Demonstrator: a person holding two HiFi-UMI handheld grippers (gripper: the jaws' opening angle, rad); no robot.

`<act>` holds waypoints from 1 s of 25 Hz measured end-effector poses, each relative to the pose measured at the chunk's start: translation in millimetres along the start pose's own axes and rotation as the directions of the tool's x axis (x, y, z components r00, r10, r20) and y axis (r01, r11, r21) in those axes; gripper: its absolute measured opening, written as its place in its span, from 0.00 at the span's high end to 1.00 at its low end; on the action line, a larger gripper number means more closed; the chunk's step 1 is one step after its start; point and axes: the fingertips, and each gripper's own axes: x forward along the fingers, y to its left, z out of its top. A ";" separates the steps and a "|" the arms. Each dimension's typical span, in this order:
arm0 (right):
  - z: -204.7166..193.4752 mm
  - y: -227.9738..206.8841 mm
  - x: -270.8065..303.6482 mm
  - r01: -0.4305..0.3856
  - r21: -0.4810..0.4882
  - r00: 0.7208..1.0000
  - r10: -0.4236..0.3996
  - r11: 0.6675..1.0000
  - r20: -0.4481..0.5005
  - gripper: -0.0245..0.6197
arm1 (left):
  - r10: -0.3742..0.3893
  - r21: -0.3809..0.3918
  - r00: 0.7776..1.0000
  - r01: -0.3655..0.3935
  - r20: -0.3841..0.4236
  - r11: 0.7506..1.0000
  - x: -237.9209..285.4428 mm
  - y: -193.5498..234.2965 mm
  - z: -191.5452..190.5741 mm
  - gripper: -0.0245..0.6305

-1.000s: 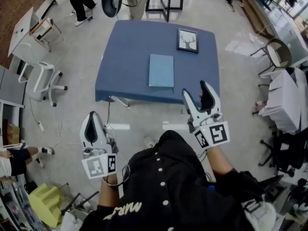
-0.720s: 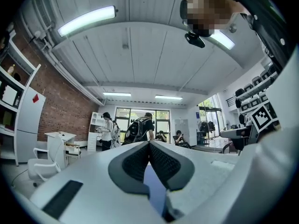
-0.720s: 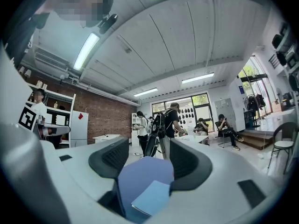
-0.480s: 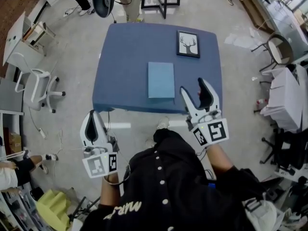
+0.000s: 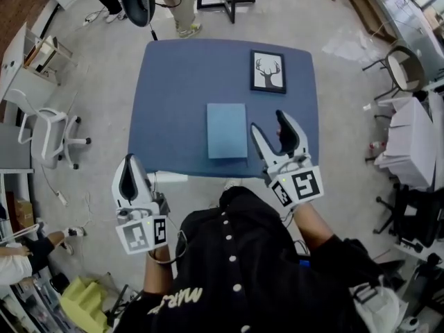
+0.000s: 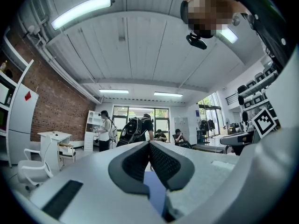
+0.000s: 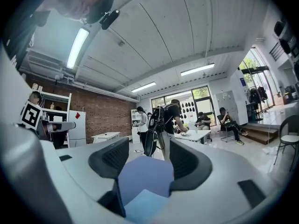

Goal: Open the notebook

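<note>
Your right claw (image 5: 268, 122), jaws wide apart and empty, hovers near the closed light-blue rectangular notebook (image 5: 227, 130) lying flat on the blue-clothed bench (image 5: 180, 82), seemingly lined up to catch its cover, while your left claw (image 5: 127, 164), pinched together on nothing, hangs short of the bench.

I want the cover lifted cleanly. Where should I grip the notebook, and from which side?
Probably the cover's right long edge, coming in low from the right: the notebook lies flat and closed, and the open right gripper is beside that edge. The spine's side does not show.
</note>
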 end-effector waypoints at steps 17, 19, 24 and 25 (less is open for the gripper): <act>-144.3 34.3 54.9 -0.148 -0.256 0.933 0.049 0.955 -0.356 0.55 | -0.127 -0.022 0.989 0.125 -0.078 0.992 91.3 18.4 -39.8 0.96; -180.7 53.0 54.7 -0.250 -0.355 0.909 0.092 0.901 -0.408 0.54 | -0.137 -0.032 0.986 0.134 -0.097 0.990 95.0 22.1 -50.0 0.96; -277.8 92.2 39.4 -0.485 -0.479 0.796 0.143 0.732 -0.588 0.54 | -0.153 -0.049 0.975 0.147 -0.159 0.988 94.4 29.3 -82.9 0.96; -293.9 97.1 35.8 -0.519 -0.488 0.775 0.145 0.702 -0.615 0.54 | -0.153 -0.052 0.974 0.147 -0.168 0.988 93.6 31.4 -87.9 0.96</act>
